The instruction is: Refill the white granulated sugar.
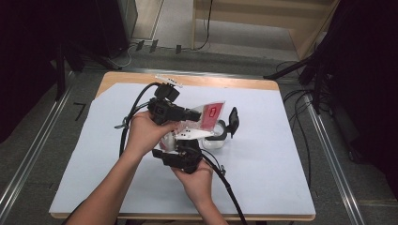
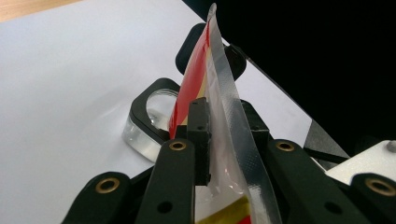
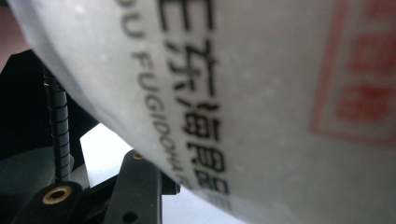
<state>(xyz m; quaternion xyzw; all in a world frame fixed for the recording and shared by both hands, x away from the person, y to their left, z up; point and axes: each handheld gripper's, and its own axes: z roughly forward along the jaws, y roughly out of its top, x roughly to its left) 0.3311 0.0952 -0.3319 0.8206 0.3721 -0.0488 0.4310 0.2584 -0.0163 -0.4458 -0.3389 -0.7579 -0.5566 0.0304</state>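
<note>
Left claw [image 2: 224,140] clenched on the plastic pouch [image 1: 209,115]; right claw [image 1: 180,157], at six o'clock beneath it, grip unclear; worktop [image 1: 263,154] below.

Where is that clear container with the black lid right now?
In the high view, the clear container sits on the white sheet near the table's middle, lid flipped open, just right of the left gripper and the red-and-white pouch clamped in it.

Glass container [image 1: 217,140] just beyond pouch [image 1: 209,115]
</note>
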